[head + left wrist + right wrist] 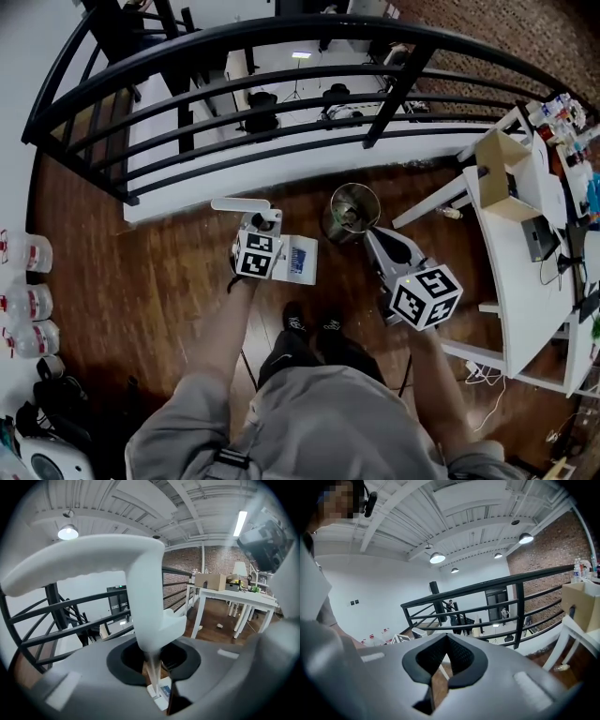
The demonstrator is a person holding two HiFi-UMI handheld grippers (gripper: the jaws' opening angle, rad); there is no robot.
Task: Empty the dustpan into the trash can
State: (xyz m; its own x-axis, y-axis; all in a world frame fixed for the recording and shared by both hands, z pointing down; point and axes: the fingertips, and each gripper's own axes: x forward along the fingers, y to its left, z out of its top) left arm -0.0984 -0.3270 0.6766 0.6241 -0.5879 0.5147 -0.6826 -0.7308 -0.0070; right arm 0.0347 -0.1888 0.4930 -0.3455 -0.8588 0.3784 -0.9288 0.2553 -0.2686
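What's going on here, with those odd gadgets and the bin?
A person stands on a wooden floor by a railing, with a hand-held gripper in each hand. The left gripper has its fingers closed on the white handle of a dustpan, which hangs low by the person's feet. The trash can stands just to its right, and the dustpan is not yet over it. The right gripper is shut and empty, pointing toward the can.
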